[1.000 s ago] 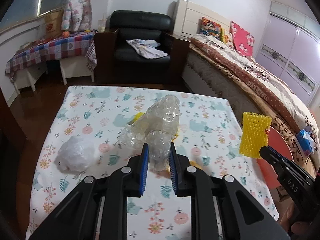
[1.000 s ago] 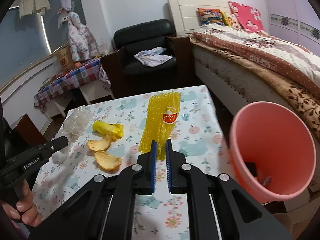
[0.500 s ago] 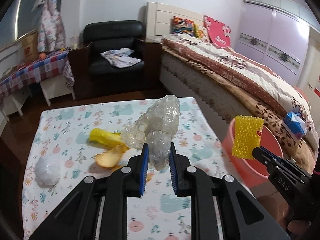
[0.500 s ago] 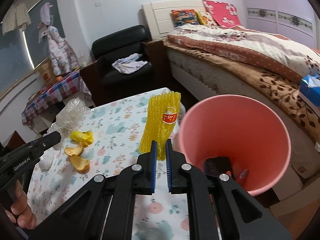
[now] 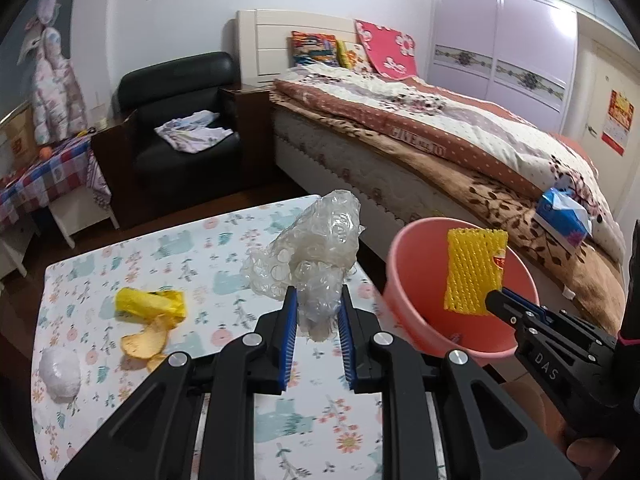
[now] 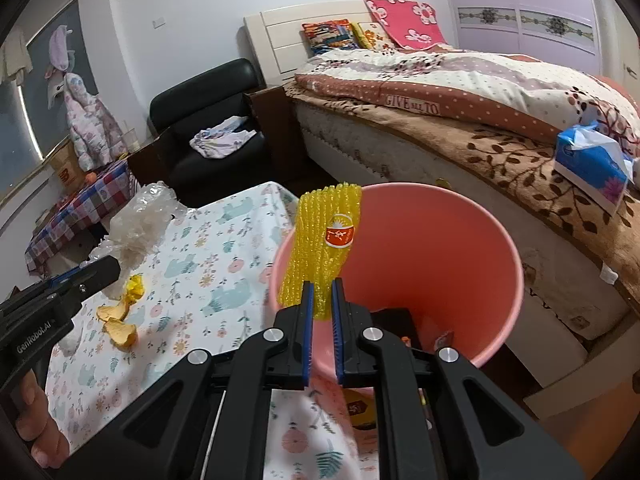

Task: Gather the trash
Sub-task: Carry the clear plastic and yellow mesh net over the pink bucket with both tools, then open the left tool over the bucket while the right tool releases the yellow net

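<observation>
My left gripper (image 5: 317, 304) is shut on a crumpled wad of clear bubble wrap (image 5: 316, 248), held above the right part of the floral table (image 5: 200, 252). My right gripper (image 6: 321, 300) is shut on a yellow foam fruit net (image 6: 324, 240) with an orange sticker, held over the near rim of the pink bin (image 6: 440, 248). In the left wrist view the same net (image 5: 474, 270) hangs over the pink bin (image 5: 412, 280). The bin holds dark scraps at its bottom. A yellow wrapper (image 5: 150, 302), orange peels (image 5: 146, 344) and a white crumpled ball (image 5: 60, 372) lie on the table.
The bin stands just off the table's right edge, beside a bed (image 5: 440, 140) bearing a blue tissue pack (image 5: 564, 216). A black armchair (image 5: 180, 120) with clothes and a checkered side table (image 5: 36, 176) stand behind. A hand (image 6: 36, 424) grips the left tool.
Both grippers have swung right, away from the table's middle. The net now hangs over the bin's mouth, and the bubble wrap has come close to the table's right edge.
</observation>
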Demonstrator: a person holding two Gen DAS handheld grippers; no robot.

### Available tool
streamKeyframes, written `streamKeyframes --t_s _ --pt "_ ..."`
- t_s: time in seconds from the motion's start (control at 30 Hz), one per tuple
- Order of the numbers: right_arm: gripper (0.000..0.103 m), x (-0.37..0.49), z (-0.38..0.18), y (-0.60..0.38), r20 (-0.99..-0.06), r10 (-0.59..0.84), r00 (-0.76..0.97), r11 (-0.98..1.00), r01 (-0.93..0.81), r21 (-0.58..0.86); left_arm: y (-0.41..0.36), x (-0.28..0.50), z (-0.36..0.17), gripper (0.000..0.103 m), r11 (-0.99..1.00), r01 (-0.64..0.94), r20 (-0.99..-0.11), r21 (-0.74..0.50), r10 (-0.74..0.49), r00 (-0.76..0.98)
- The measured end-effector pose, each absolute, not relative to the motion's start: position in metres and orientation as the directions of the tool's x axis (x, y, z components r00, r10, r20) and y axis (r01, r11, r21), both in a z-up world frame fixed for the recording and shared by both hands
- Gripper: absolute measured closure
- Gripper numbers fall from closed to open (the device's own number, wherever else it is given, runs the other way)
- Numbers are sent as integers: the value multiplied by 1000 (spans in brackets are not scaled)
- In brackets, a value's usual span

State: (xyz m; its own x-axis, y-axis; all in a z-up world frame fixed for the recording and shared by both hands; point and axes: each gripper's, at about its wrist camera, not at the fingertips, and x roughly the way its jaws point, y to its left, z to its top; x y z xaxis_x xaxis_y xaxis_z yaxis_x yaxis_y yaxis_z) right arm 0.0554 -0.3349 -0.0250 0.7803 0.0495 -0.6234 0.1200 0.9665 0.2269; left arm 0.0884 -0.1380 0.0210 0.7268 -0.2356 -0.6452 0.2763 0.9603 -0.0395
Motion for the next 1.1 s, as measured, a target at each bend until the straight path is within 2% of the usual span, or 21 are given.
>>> streamKeyframes --t_s 1.1 --pt "94 55 -49 -387 -658 -27 753 943 237 233 -250 103 -7 84 891 453 -691 29 -309 653"
